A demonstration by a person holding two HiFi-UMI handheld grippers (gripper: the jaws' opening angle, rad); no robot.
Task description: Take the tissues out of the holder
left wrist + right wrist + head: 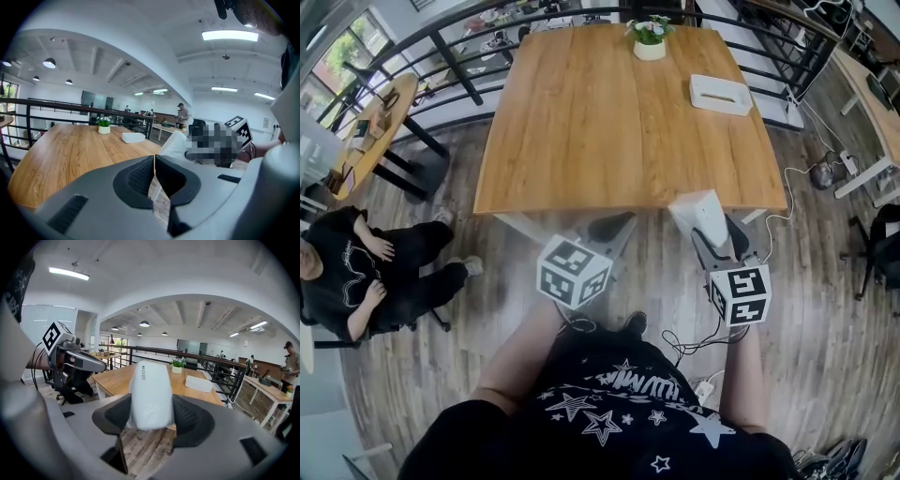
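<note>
Right gripper view shows the right gripper (150, 420) clamped on a white tissue pack (150, 387). The left gripper (153, 176) is clenched, empty. The holder (720, 94) lies on the table (600, 141).

Head view high over the person, looking steeply down, wooden table (619, 122) filling the upper frame, both gripper views low and near its front edge, facing across it, all three sharing the potted plant (650, 37) and white holder (721, 94)

Bright indoors, ceiling strip lights (229, 35), heavy fisheye warp w/ dark corners
</note>
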